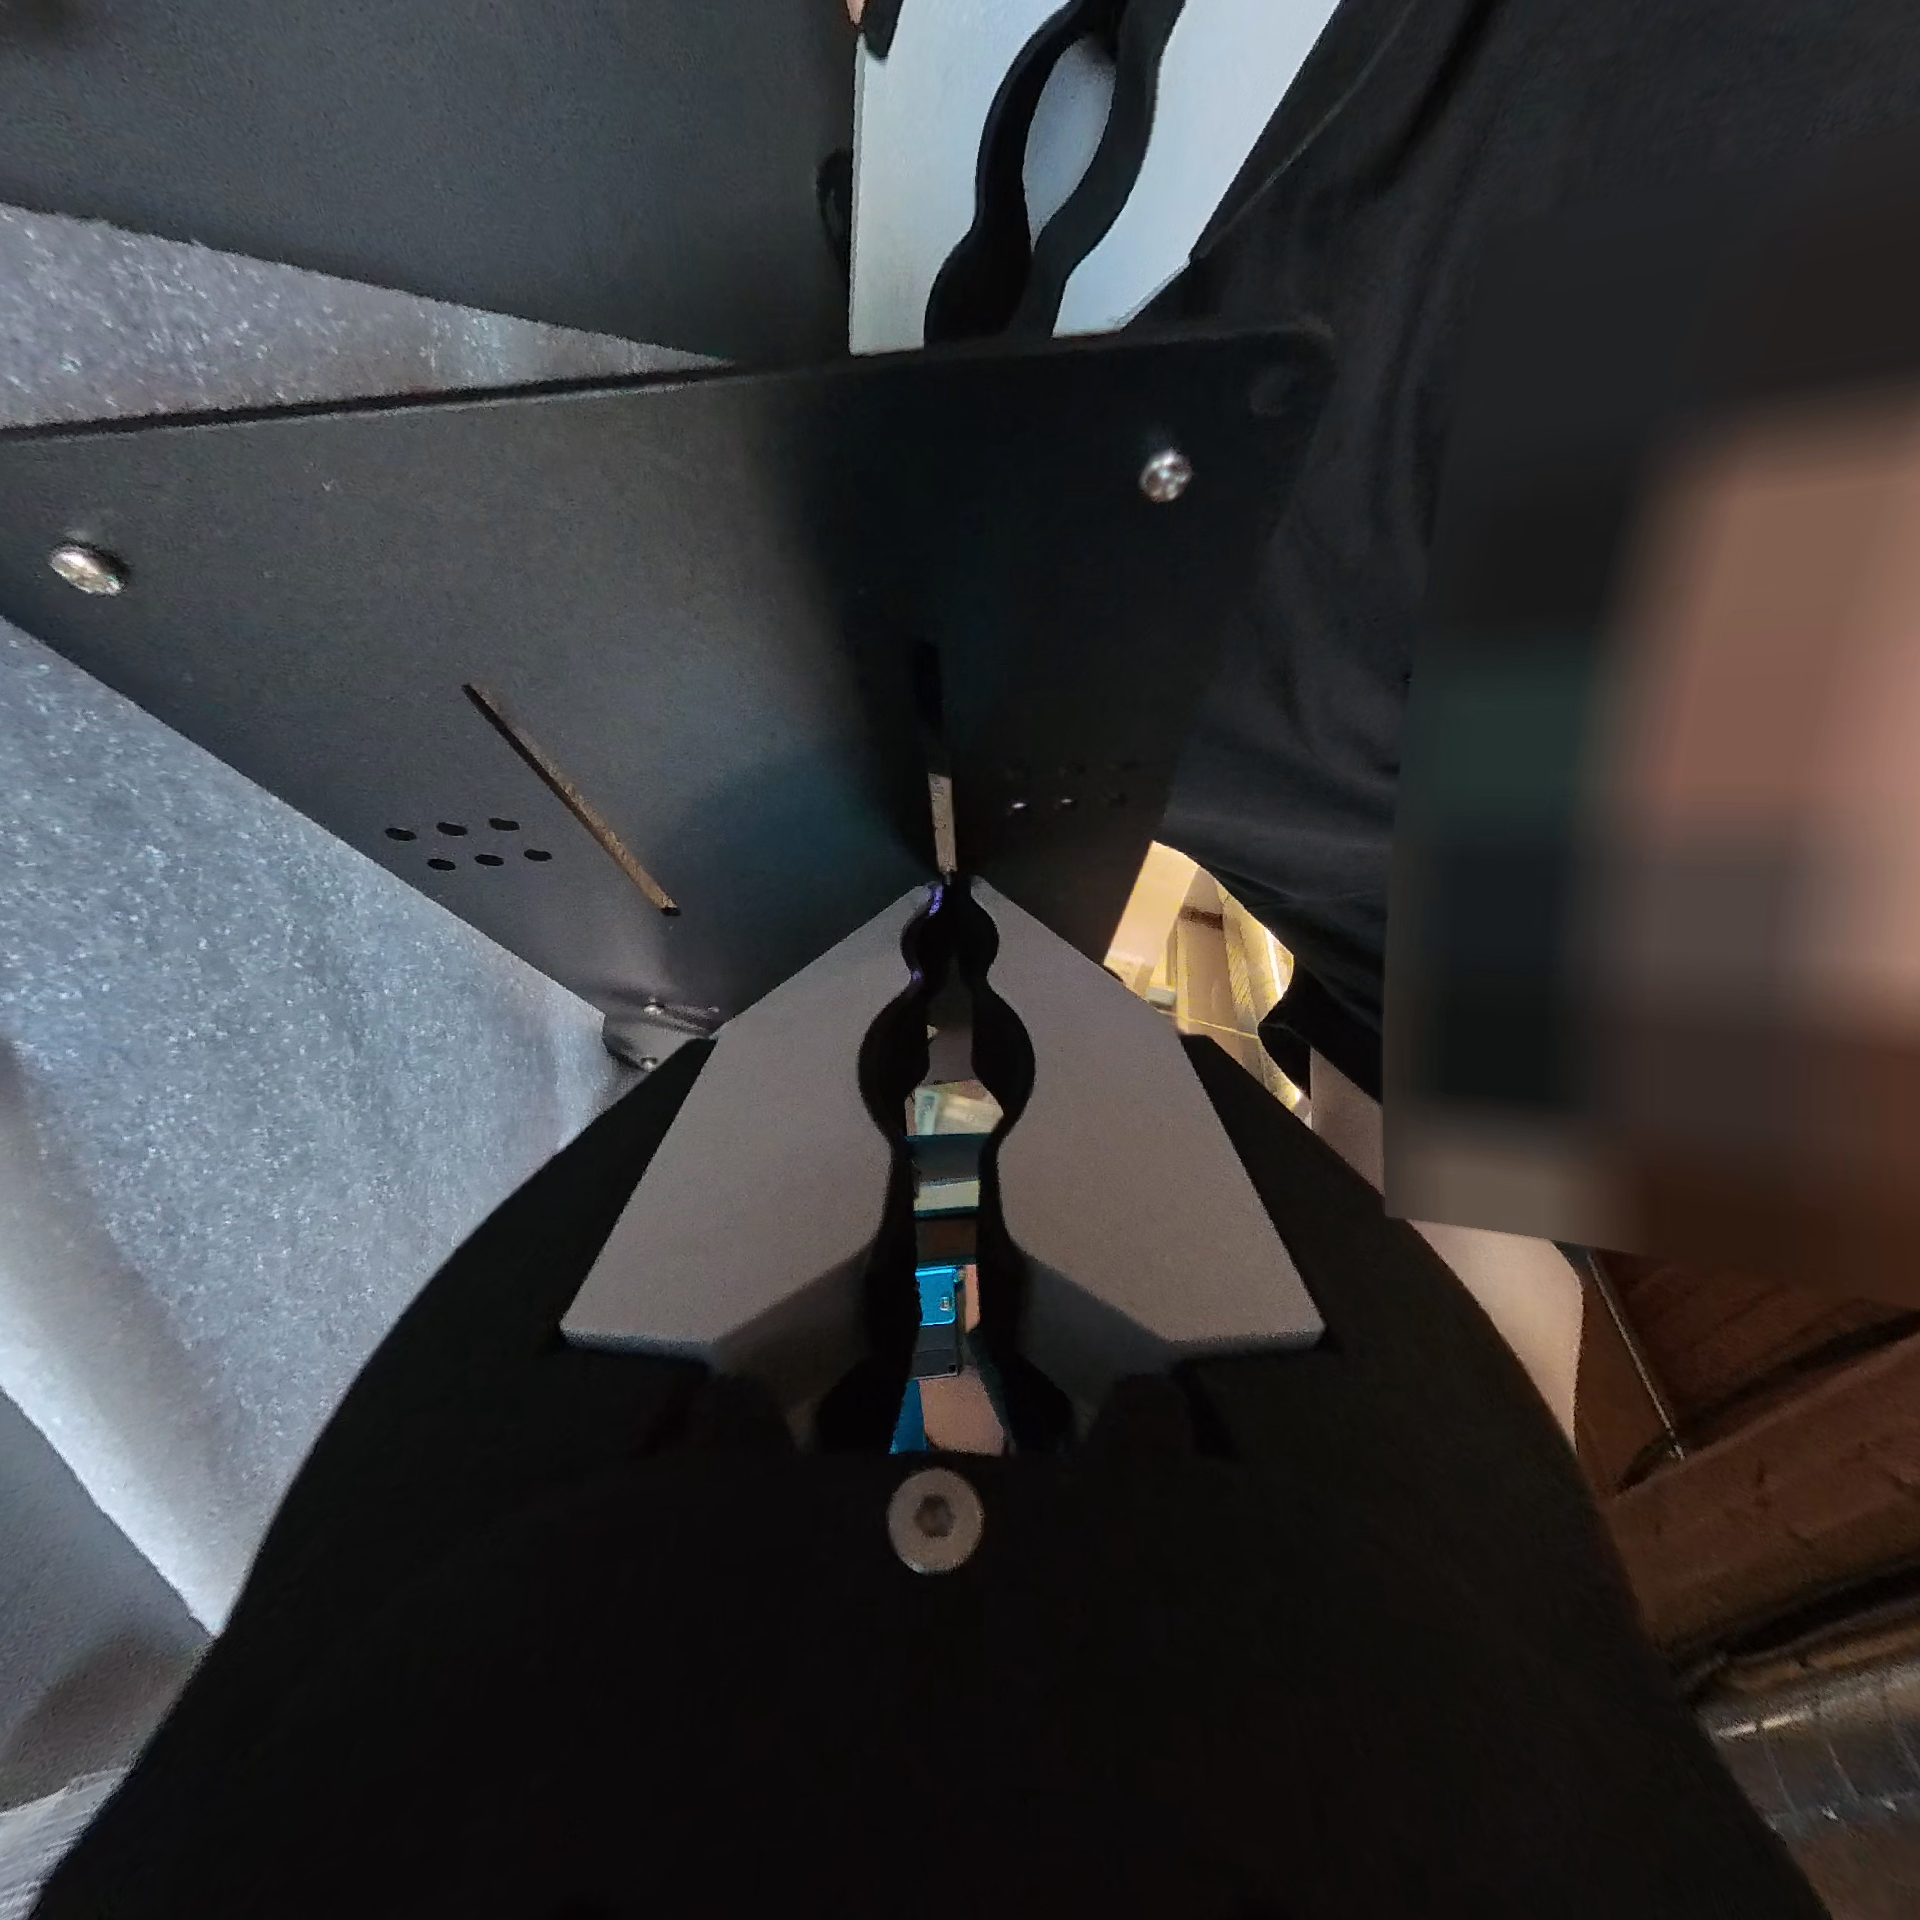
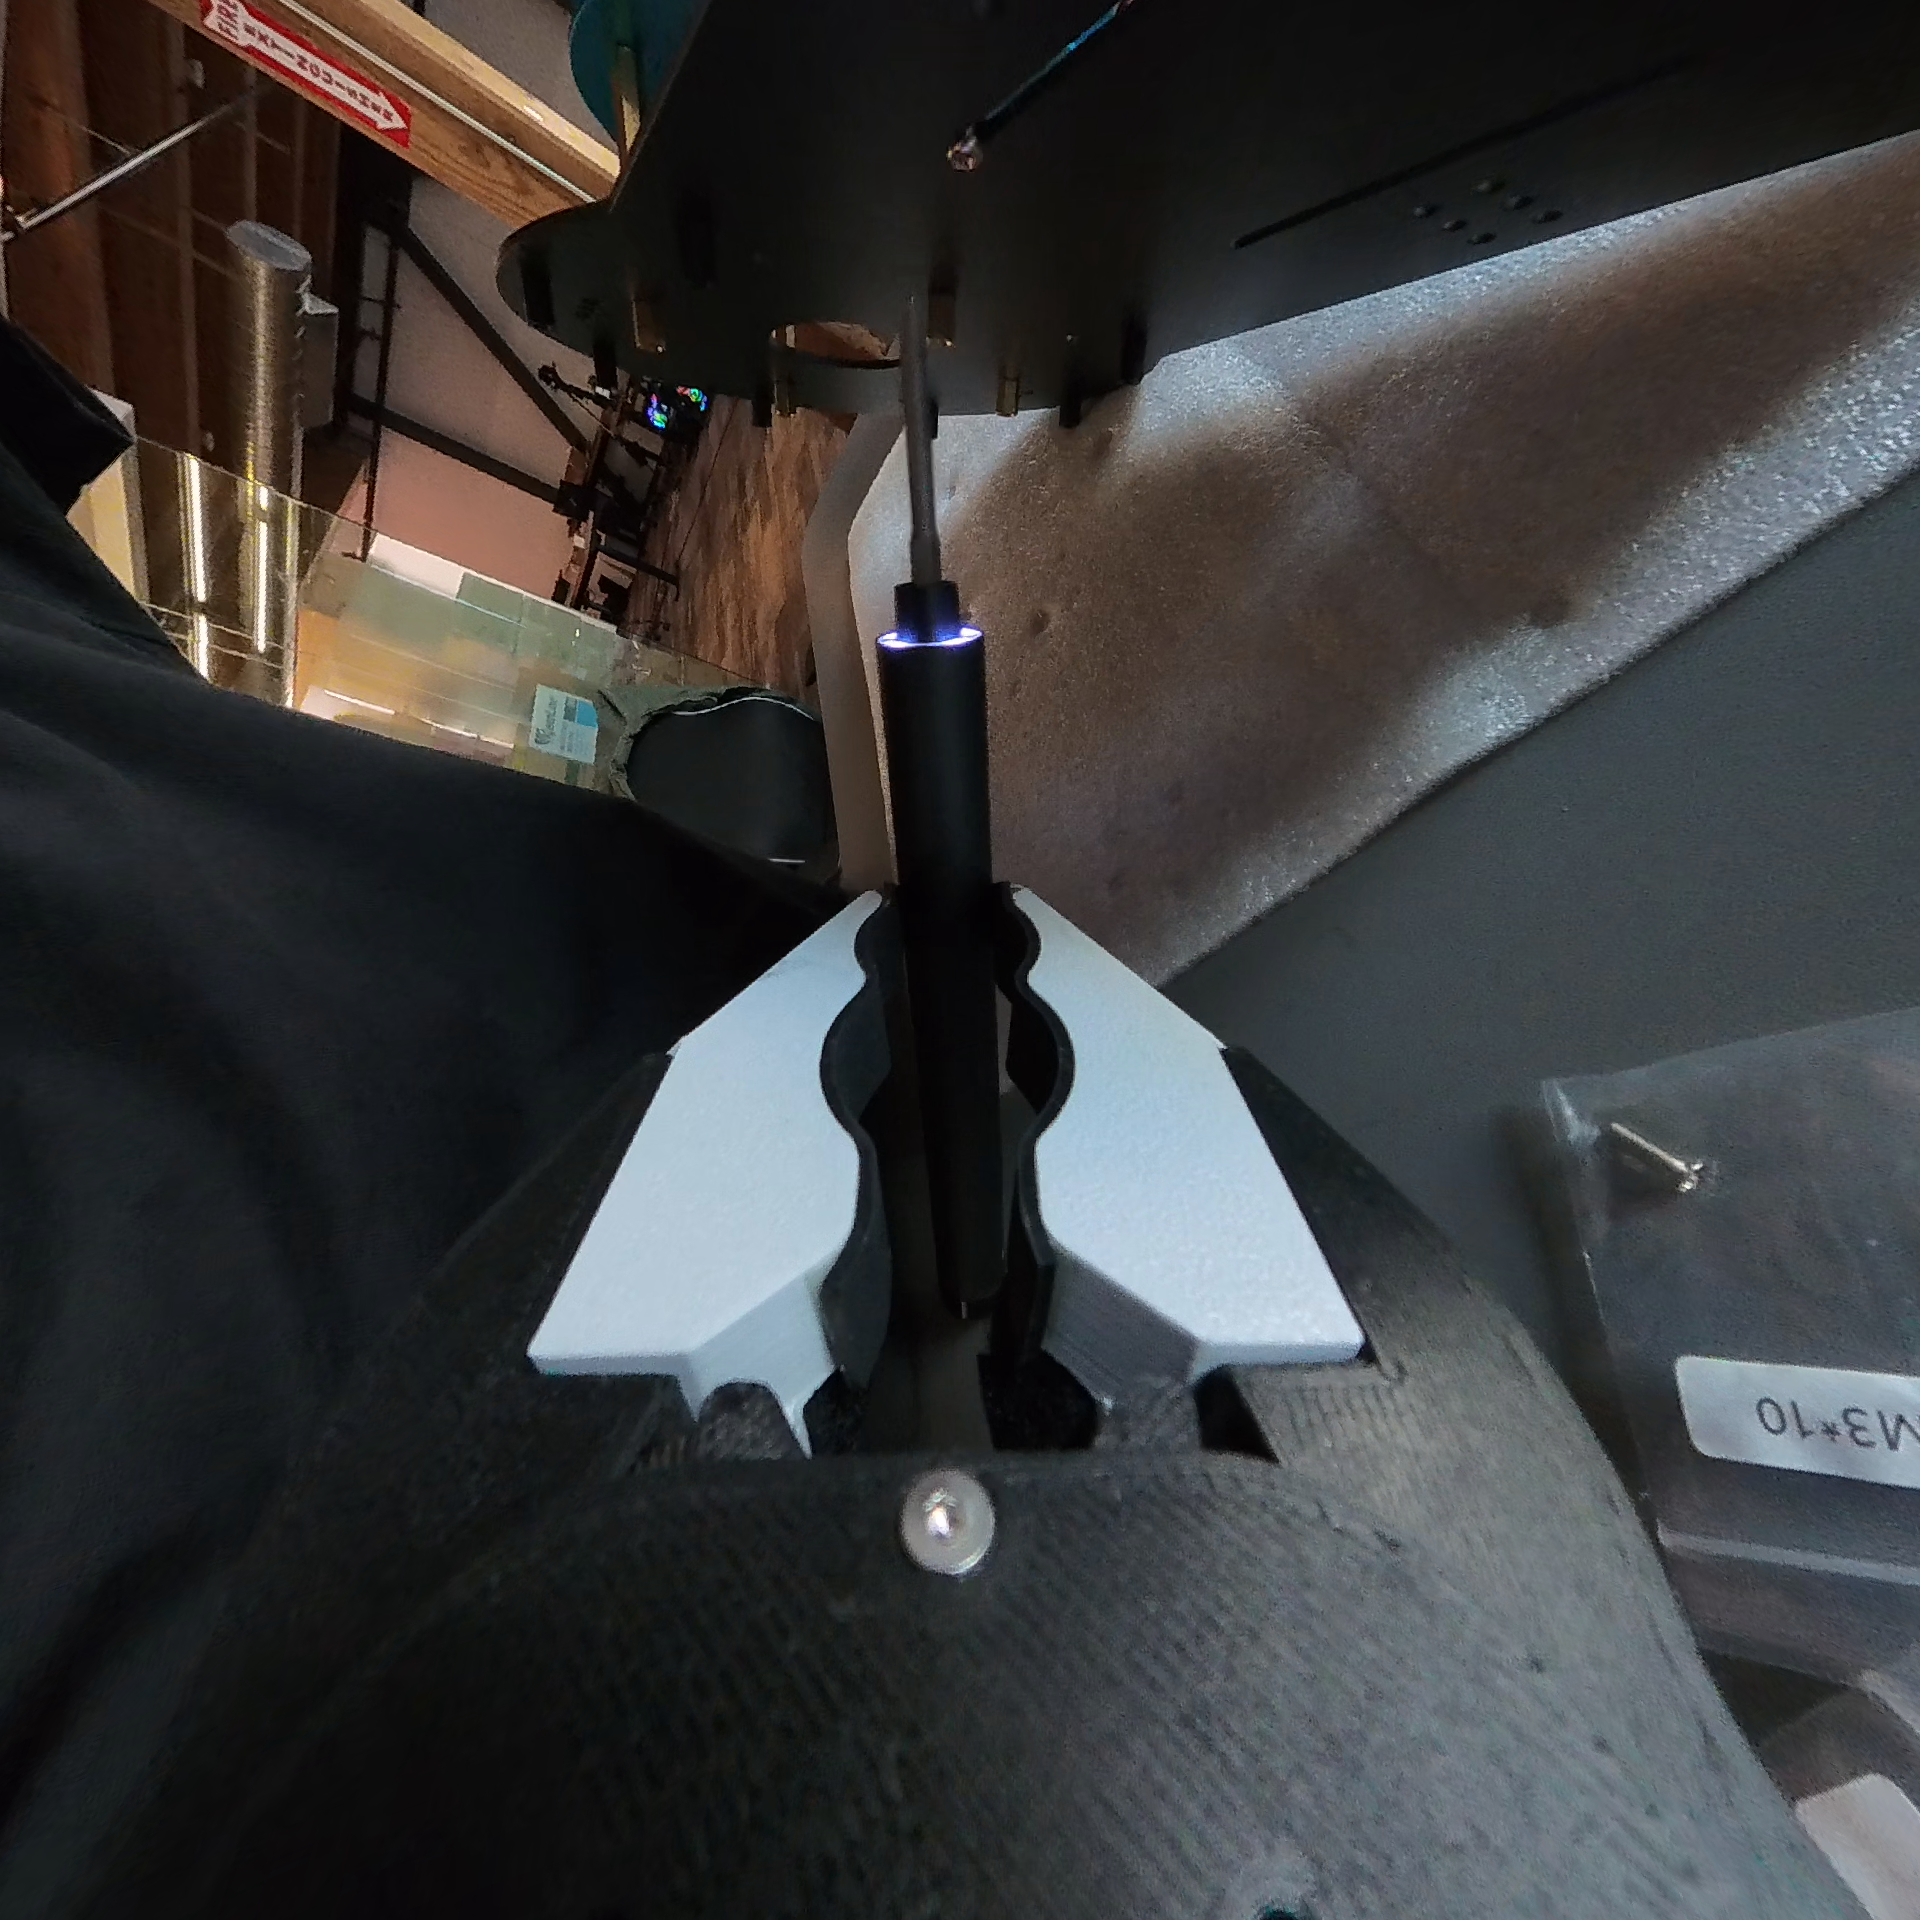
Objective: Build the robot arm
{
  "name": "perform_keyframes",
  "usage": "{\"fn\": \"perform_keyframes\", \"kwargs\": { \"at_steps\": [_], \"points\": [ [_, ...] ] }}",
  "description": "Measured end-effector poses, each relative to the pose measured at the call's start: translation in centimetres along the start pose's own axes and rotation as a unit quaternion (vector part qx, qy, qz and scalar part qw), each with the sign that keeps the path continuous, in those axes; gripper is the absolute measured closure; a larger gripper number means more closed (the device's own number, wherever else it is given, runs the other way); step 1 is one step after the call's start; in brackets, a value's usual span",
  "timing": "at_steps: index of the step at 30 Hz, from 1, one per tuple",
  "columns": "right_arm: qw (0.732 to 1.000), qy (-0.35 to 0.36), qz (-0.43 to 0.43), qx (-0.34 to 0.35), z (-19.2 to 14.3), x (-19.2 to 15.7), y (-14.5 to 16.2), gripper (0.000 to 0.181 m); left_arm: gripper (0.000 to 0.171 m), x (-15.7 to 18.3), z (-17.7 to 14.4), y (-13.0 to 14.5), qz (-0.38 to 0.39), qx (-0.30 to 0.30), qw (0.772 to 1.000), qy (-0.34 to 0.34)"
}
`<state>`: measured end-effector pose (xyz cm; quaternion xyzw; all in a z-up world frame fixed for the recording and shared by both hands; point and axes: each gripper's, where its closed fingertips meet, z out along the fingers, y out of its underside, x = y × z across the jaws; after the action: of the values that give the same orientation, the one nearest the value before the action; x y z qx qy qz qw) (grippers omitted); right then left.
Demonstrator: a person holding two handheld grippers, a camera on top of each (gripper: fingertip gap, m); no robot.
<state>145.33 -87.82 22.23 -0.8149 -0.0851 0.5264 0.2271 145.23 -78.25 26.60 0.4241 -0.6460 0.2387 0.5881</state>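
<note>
My left gripper (image 1: 951, 899) is shut, its fingertips pinching the near edge of a black metal plate (image 1: 582, 644) with screws (image 1: 1166, 476) and small holes. A thin metal piece (image 1: 943, 816) shows in a slot just past the tips. My right gripper (image 2: 945, 904) is shut on a black powered screwdriver (image 2: 935, 831) with a lit ring at its front. Its bit (image 2: 920, 468) reaches up to the underside of the black plate (image 2: 1195, 135). One finger of the other gripper (image 1: 1039, 156) shows beyond the plate in the left wrist view.
Grey foam (image 1: 260, 1039) lies under the plate; it also shows in the right wrist view (image 2: 1299, 623). A clear bag with a white label (image 2: 1766, 1299) holds a loose screw (image 2: 1657, 1158) at the lower right. A person's black garment (image 2: 312, 1039) fills the left side. The grippers' ends are close to 11 cm from one another.
</note>
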Motion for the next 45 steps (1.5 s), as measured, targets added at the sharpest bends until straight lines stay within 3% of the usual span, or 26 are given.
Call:
{"fn": "perform_keyframes", "kwargs": {
  "at_steps": [10,14,20,25,27,30,34,37,40,43,45],
  "points": [
    [1.0,0.001,-0.001,0.002,0.0,0.0,-0.1,0.165,0.171,0.0,0.0,-0.1,-0.002,-0.015,1.0,-0.007],
    [1.0,-0.001,0.003,-0.001,0.1,0.1,0.1,0.165,0.168,0.1,-0.7,-0.8,-0.006,0.013,1.0,-0.009],
    [1.0,-0.019,0.011,-0.004,0.7,-0.2,0.4,0.165,0.169,1.3,-3.1,-2.5,0.018,0.111,0.989,-0.094],
    [0.998,-0.056,0.022,-0.007,1.2,-0.6,0.4,0.165,0.171,5.8,-5.2,-3.8,0.083,0.263,0.944,-0.181],
    [0.998,-0.064,0.016,-0.01,1.3,-0.8,0.3,0.165,0.171,8.8,-5.5,-4.0,0.131,0.339,0.909,-0.205],
    [0.997,-0.074,0.012,-0.019,1.3,-0.9,0.2,0.165,0.171,12.1,-5.3,-3.0,0.183,0.438,0.836,-0.275],
    [0.995,-0.091,0.021,-0.02,1.3,-0.8,-0.3,0.165,0.171,15.1,-3.7,0.0,0.231,0.569,0.679,-0.402],
    [0.993,-0.109,0.034,-0.023,1.4,-1.0,-0.6,0.165,0.171,16.9,-0.3,2.6,0.275,0.659,0.546,-0.437],
    [0.99,-0.126,0.051,-0.025,1.5,-1.4,-0.9,0.165,0.162,16.3,3.1,5.2,0.269,0.736,0.442,-0.437],
    [0.991,-0.12,0.054,-0.036,1.6,-1.3,-1.2,0.165,0.158,15.5,5.4,7.4,0.256,0.778,0.367,-0.441],
    [0.99,-0.117,0.056,-0.046,1.6,-1.2,-1.2,0.165,0.157,14.1,6.1,8.3,0.223,0.776,0.362,-0.467]
  ]
}}
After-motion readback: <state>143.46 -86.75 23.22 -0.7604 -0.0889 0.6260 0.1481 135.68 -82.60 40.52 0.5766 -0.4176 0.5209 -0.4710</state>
